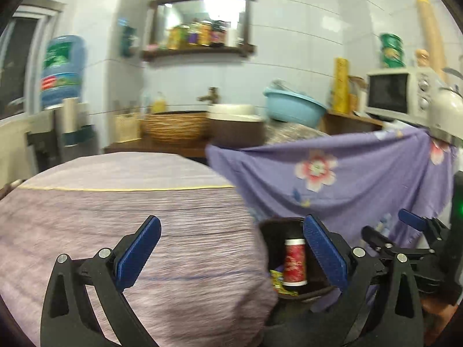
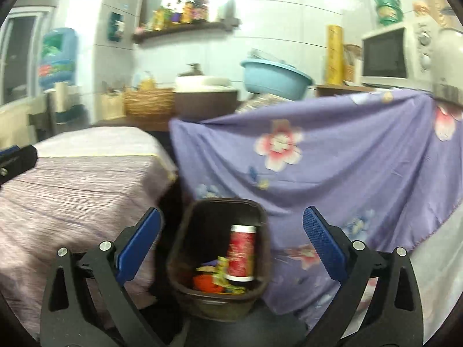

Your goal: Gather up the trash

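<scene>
Lighting: bright, even indoor light; glare on mirror [image 1: 202, 20] and white wall tiles [image 2: 289, 14]. Quality: motion blur throughout; strong fisheye bending, dark vignetted corners.

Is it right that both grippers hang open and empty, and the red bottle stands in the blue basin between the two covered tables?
One thing is off. The red bottle stands in the brown trash bin on the floor, not in the blue basin, which sits up by the sink. The right wrist view shows it. The left gripper and right gripper are indeed open and empty.
</scene>
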The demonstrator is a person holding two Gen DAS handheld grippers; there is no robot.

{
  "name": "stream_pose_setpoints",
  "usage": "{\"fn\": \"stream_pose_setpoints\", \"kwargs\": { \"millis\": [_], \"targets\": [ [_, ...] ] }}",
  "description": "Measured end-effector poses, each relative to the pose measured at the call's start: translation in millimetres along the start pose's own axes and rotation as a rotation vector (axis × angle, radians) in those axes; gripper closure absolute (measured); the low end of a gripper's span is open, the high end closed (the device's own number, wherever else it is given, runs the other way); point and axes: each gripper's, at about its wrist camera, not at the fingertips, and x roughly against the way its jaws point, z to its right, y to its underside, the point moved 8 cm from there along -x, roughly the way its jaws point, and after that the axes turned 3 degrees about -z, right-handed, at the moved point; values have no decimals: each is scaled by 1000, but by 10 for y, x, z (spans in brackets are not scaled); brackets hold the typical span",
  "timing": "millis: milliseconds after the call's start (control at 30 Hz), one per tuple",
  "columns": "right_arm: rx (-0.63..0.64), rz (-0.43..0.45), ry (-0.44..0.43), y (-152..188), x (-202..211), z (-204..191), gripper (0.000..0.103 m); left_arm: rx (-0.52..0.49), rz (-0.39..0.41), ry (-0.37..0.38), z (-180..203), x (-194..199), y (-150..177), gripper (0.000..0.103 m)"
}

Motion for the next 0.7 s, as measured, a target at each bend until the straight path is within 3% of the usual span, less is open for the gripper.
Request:
{"fn": "stream_pose_setpoints", "kwargs": {
  "millis": [300, 700],
  "targets": [
    [-3, 48, -188, -90, 363, -550, 6, 62, 18, -116, -400, 380, 136, 5],
    [25, 116, -164, -114, 641, -665, 6, 84, 58, -145, -498, 572, 150, 5]
  ]
}}
